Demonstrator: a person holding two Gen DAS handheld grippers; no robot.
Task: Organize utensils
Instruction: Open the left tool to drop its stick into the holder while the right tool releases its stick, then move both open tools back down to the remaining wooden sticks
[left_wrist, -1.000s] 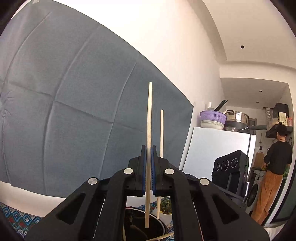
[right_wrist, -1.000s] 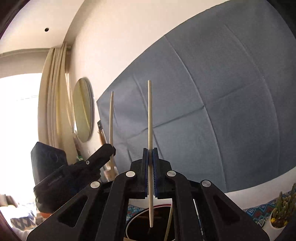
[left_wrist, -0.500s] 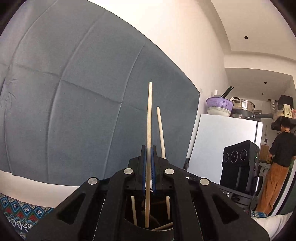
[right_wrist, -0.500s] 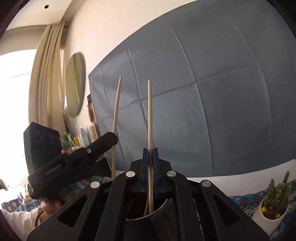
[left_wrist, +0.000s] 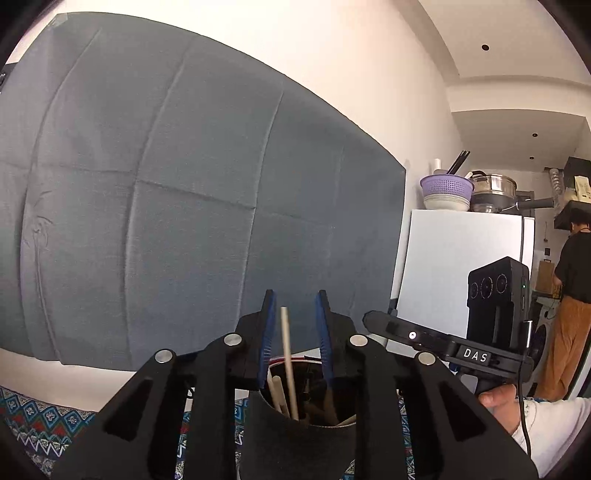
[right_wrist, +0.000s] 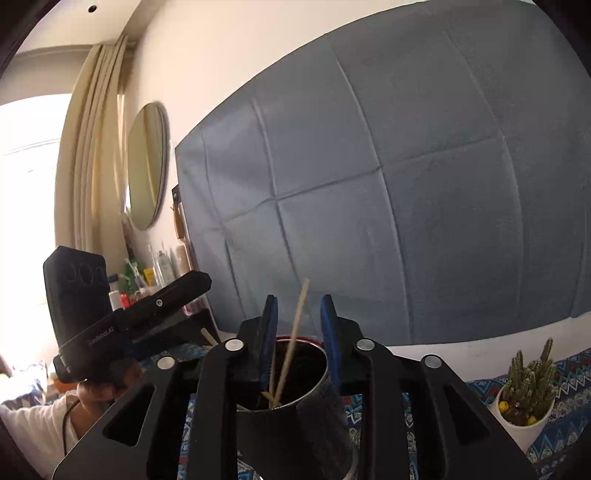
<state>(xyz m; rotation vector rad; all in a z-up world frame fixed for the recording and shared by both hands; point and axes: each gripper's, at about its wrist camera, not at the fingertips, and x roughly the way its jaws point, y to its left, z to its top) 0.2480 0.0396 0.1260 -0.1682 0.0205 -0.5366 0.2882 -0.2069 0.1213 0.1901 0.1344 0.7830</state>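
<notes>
A dark cylindrical utensil holder (left_wrist: 295, 439) with a red-edged rim stands just below both grippers; it also shows in the right wrist view (right_wrist: 295, 432). Several wooden chopsticks stand in it. My left gripper (left_wrist: 294, 299) is open, and a chopstick (left_wrist: 287, 354) stands loose between its blue pads, lower end in the holder. My right gripper (right_wrist: 298, 302) is open, and another chopstick (right_wrist: 295, 332) leans loose between its pads inside the holder. The right gripper's body (left_wrist: 443, 343) shows beside the holder in the left view; the left gripper's body (right_wrist: 140, 321) shows in the right view.
A patterned blue cloth (left_wrist: 33, 424) covers the table. A small cactus in a white pot (right_wrist: 524, 391) stands at the right. A grey fabric panel (left_wrist: 184, 221) hangs on the wall behind. A fridge (left_wrist: 461, 269) and a person (left_wrist: 569, 310) are far right.
Both grippers were shut on upright chopsticks; both have opened and the chopsticks have dropped down into the holder.
</notes>
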